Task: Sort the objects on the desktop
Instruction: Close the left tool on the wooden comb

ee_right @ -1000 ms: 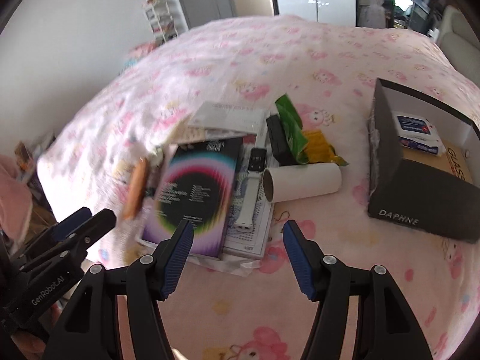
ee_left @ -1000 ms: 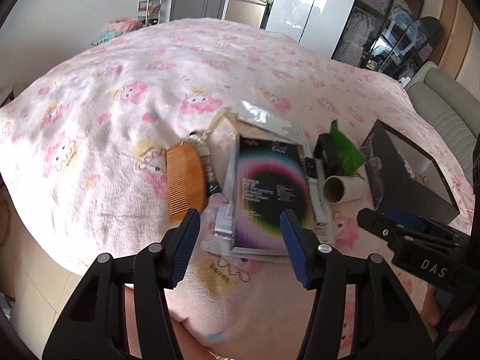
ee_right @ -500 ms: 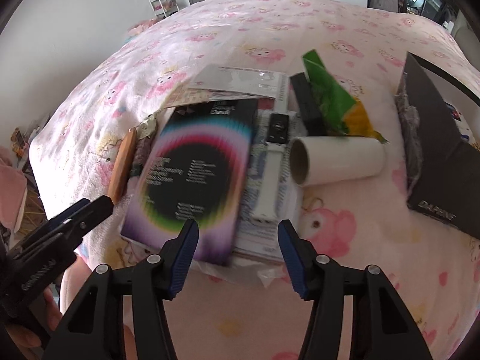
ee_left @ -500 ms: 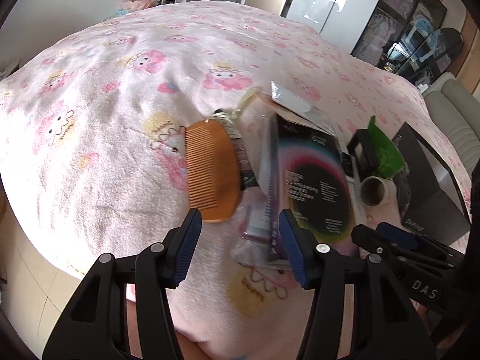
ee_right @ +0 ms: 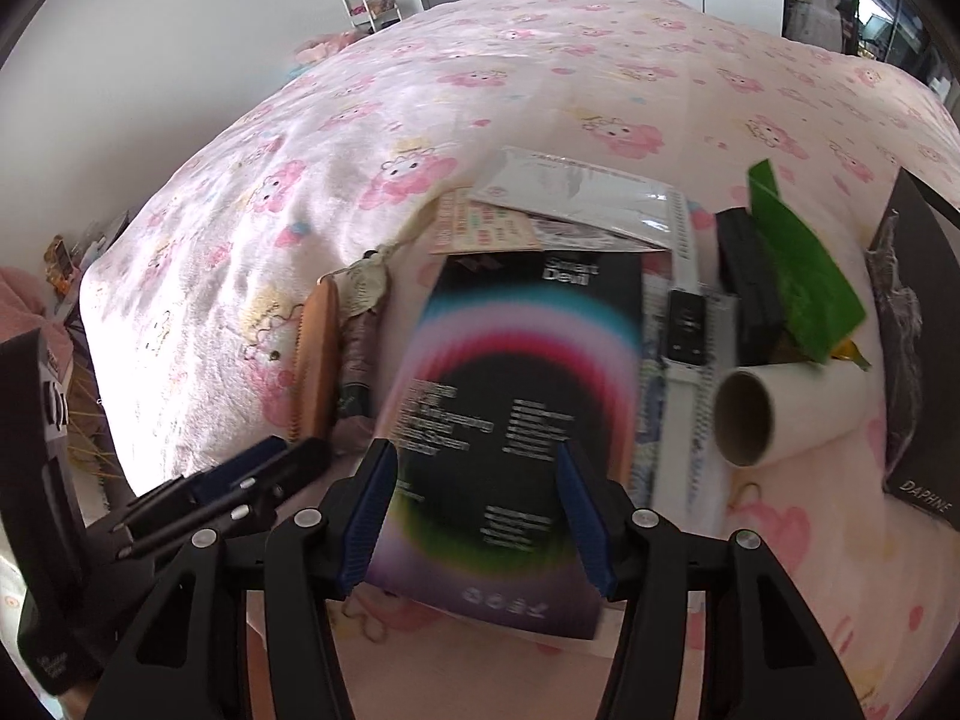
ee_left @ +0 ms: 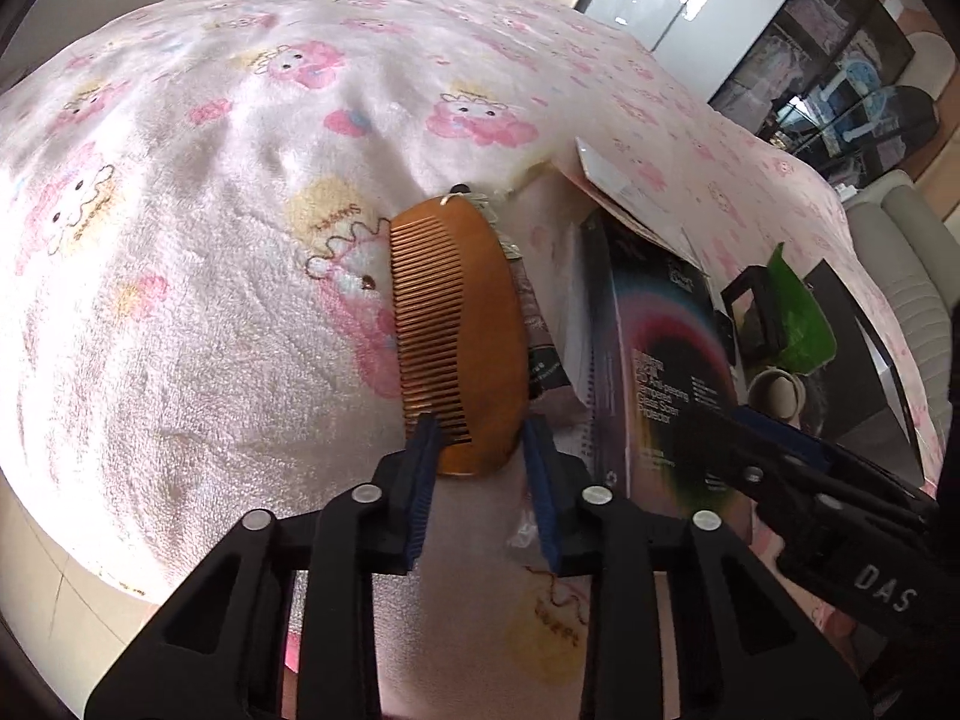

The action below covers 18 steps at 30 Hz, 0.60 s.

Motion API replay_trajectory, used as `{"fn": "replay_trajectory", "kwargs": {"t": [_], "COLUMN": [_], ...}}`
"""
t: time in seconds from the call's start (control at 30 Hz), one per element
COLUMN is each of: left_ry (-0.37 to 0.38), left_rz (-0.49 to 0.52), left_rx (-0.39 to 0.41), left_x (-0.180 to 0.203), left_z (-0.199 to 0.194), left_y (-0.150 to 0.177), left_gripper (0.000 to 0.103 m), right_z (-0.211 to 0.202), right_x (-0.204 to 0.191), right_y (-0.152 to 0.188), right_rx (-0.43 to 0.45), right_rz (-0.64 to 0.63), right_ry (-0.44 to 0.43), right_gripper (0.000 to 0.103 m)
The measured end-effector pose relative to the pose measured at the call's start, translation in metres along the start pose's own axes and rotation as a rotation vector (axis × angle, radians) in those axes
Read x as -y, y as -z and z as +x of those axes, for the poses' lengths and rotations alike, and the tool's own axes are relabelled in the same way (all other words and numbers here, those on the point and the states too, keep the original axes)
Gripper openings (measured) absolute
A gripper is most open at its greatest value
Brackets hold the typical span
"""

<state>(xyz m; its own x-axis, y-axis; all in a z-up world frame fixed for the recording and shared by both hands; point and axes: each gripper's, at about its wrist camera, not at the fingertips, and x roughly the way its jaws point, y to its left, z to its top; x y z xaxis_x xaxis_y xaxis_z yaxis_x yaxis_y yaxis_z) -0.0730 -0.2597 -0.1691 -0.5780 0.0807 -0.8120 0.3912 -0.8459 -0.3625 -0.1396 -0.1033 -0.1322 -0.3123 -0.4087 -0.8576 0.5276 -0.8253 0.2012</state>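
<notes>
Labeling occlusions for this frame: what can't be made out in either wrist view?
- Left wrist: the near end of the wooden comb is hidden between the left gripper fingers, so contact is unclear.
- Left wrist: the black box is cut off behind the right gripper.
- Right wrist: small print on the screen protector box is blurred; the black box's inside is cut off by the edge.

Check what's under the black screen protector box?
The screen protector box lies on a spiral notebook; its white edge and coil show on the right, carrying a white smartwatch. Printed sheets poke out behind. The rest is covered.
</notes>
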Motion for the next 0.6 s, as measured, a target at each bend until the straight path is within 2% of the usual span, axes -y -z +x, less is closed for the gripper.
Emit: {"fn": "replay_trajectory", "kwargs": {"t": [0.07,0.3,0.47,0.6], "left_ry": [0.022,-0.017,-0.018,-0.011], "left_rz": [-0.008,-0.102,-0.132,-0.139], "left_rx": [-0.009,0.024,0.031,0.03], "left_x": [-0.004,-0.04,-0.058,-0.065], "left_z": [0.0,-0.011,-0.014,-0.014], "left_y": [-0.001,-0.014,-0.018,-0.018], "left_gripper": [0.023,0.023,0.023,0.023], "right_z": [0.003,0.016,0.028,0.034], "right_x": [-0.005,-0.038,-0.059,-0.072], "right_y": [-0.002,-0.016,-0.021,-0.025], "right_rx": [-0.013,-0.029,-0.033,-0.048], "right_rz": [0.0,-0.066,-0.138,-0.166], "right_ry": [-0.017,-0.075,-0.043,-0.057], "right_gripper": [0.052,0.052,0.052,0.052]}}
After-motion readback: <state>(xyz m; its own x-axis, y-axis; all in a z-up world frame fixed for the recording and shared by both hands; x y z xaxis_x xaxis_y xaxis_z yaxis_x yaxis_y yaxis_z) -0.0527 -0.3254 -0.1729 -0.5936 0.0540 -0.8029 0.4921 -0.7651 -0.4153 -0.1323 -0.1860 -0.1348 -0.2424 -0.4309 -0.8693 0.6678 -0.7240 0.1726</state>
